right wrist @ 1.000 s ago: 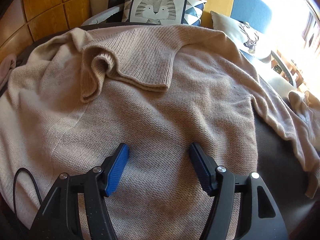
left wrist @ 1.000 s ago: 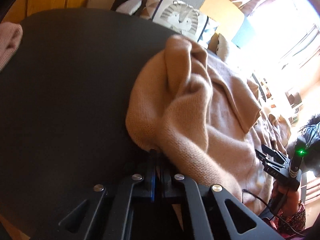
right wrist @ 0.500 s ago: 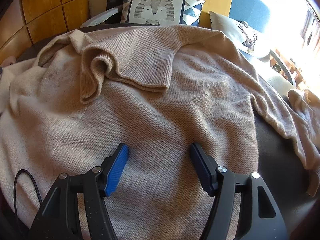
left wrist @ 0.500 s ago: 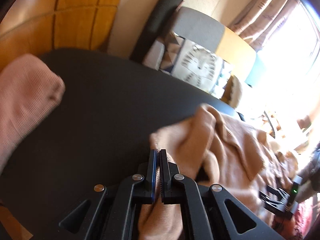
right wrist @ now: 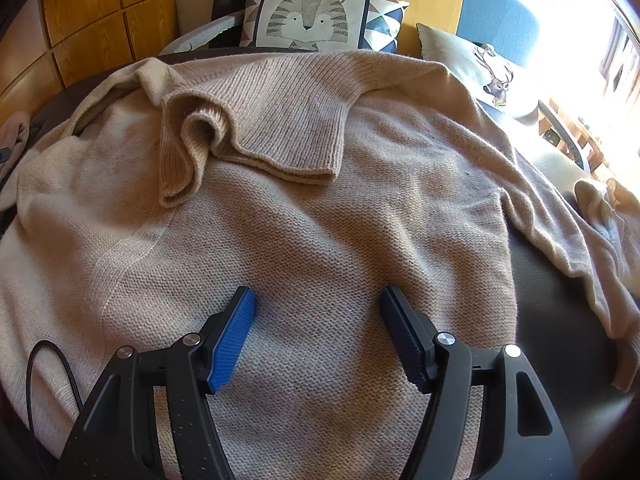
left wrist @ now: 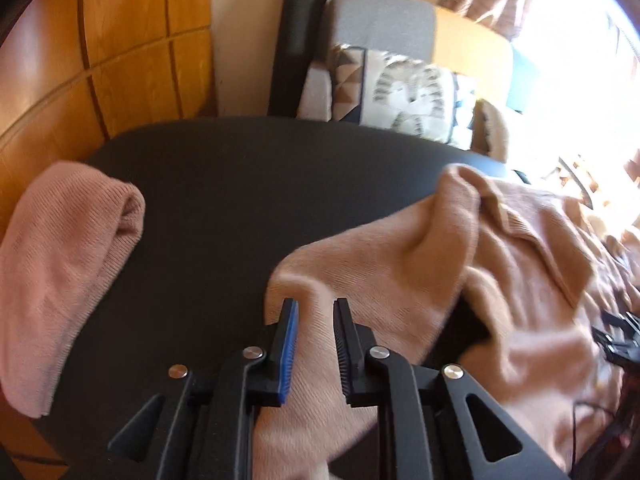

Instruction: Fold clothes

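A beige knit sweater (right wrist: 320, 216) lies spread front-up on a dark round table (left wrist: 216, 184), its turtleneck collar (right wrist: 256, 136) flopped forward and one sleeve (right wrist: 568, 224) trailing off to the right. My left gripper (left wrist: 314, 312) is partly open, with the sweater's left sleeve (left wrist: 380, 264) lying loosely between its jaws over the table. My right gripper (right wrist: 318, 300) is wide open and hovers just above the sweater's body, holding nothing.
A folded pink knit garment (left wrist: 60, 272) lies at the table's left edge. Behind the table stand a chair with a tiger cushion (right wrist: 308, 20), a deer cushion (right wrist: 480, 68), and wood wall panels (left wrist: 100, 60). A black cable (right wrist: 44, 364) lies on the sweater's near left.
My left gripper pulled the sleeve out to the left over the table, then opened its jaws and released its grip. The right gripper has stayed still and open.
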`<act>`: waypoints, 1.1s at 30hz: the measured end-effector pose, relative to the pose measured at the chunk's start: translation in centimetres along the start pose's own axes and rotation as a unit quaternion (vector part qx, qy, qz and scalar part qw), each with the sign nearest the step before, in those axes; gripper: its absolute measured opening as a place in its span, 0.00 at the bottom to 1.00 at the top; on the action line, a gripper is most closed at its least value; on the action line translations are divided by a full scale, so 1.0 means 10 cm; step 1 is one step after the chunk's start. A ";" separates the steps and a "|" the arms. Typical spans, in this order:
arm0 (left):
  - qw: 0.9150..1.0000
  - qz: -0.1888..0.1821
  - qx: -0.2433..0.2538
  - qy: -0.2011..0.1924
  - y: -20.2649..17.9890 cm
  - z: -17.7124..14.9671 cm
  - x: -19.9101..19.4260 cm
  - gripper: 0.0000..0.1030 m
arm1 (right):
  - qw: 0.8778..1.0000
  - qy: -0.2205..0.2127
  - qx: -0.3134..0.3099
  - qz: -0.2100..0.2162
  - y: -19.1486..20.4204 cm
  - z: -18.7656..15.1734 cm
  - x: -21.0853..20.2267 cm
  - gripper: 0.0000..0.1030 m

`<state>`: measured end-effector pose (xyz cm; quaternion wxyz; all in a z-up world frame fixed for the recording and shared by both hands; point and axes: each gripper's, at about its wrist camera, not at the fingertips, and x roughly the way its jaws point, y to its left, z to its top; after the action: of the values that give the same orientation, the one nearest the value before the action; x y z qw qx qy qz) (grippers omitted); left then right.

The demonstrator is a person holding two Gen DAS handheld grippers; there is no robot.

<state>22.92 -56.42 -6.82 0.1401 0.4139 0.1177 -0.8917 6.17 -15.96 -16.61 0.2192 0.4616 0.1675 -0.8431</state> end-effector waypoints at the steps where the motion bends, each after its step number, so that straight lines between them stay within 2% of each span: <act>1: 1.000 -0.011 0.004 -0.011 0.02 -0.06 -0.12 0.24 | 1.000 0.000 0.000 0.000 0.00 0.00 0.00 0.67; 2: 1.000 -0.023 0.005 -0.017 0.09 -0.19 -0.28 0.25 | 1.000 0.000 0.000 0.001 0.00 0.00 0.00 0.67; 4: 0.999 -0.044 0.007 -0.011 0.17 -0.10 -0.27 0.28 | 1.000 0.001 0.001 0.003 -0.01 0.01 0.00 0.67; 9: 0.999 -0.032 0.005 0.024 0.28 -0.34 -0.38 0.28 | 1.000 0.001 0.003 0.007 -0.01 0.01 -0.01 0.68; 12: 0.998 -0.049 -0.011 0.045 0.31 -0.49 -0.32 0.28 | 1.000 0.000 0.003 0.005 0.00 0.01 -0.01 0.68; 16: 0.995 -0.079 -0.016 0.054 0.26 -0.61 -0.21 0.28 | 1.000 0.002 0.003 0.005 0.00 0.02 -0.01 0.68; 19: 0.996 -0.072 -0.015 0.057 0.18 -0.63 -0.02 0.28 | 1.000 0.004 0.004 0.002 0.01 0.03 0.00 0.68; 20: 0.996 -0.066 -0.023 0.057 0.17 -0.62 0.01 0.25 | 1.000 0.004 0.004 0.001 0.02 0.03 0.00 0.68; 21: 0.996 -0.061 -0.035 0.058 0.17 -0.59 0.03 0.13 | 1.000 0.004 0.003 0.000 0.02 0.03 0.00 0.68; 22: 0.996 -0.057 -0.048 0.058 0.17 -0.53 0.03 0.08 | 1.000 0.004 0.003 0.001 0.02 0.03 -0.01 0.68; 23: 0.996 -0.053 -0.054 0.054 0.16 -0.47 0.02 0.05 | 1.000 0.005 0.003 0.002 0.01 0.03 -0.01 0.68; 33: 0.996 -0.033 -0.062 -0.051 0.24 0.50 -0.49 0.04 | 1.000 0.004 0.005 0.002 0.02 0.03 -0.02 0.68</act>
<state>23.26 -59.53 -0.09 0.1415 0.3543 0.1792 -0.9068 6.16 -16.24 -16.32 0.2185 0.4664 0.1633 -0.8415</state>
